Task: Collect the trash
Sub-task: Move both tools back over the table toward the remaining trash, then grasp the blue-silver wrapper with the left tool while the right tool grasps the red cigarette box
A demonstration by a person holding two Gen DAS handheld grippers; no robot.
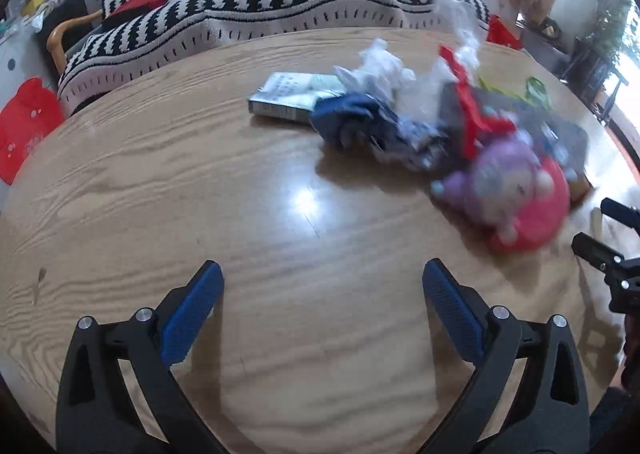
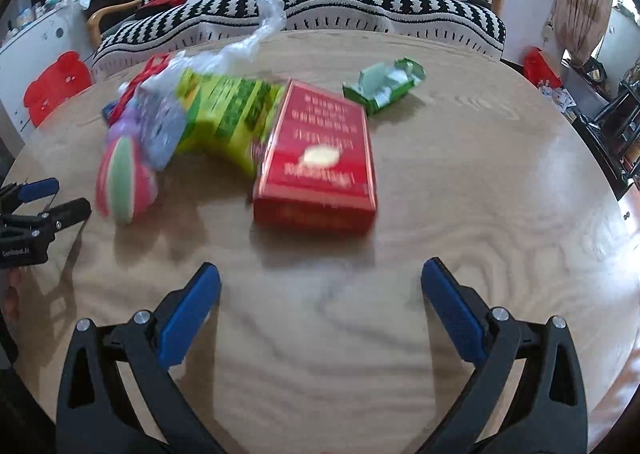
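1. Hovering low over the round wooden table (image 1: 160, 194), the left gripper (image 1: 322, 282) has its blue-padded jaws spread wide with only bare wood between them.
2. The right gripper (image 2: 320, 280) hangs over the same table (image 2: 480, 194) with its jaws likewise released and holding nothing; in the left wrist view it shows as black parts at the right edge (image 1: 612, 254).
3. Just beyond the right gripper lies a red box (image 2: 320, 158), flat on the wood, its print too blurred to read.
4. Left of the box and touching it sits a yellow-green package (image 2: 228, 114), and beside that a purple plush toy on a pink ball (image 2: 128, 170); the toy is blurred.
5. Farther from the left gripper, a crumpled blue wrapper (image 1: 352, 122) lies near the table's middle, with a wad of white tissue (image 1: 380, 66) and a small pale box (image 1: 292, 94) just behind it.
6. A clear plastic bag (image 2: 248, 42) rises out of the pile, tilted towards the far rim.
7. A torn green wrapper (image 2: 384, 88) lies apart from the rest, beyond the red box to the right.
8. Behind the table stands a sofa with a black-and-white striped cover (image 2: 360, 2).
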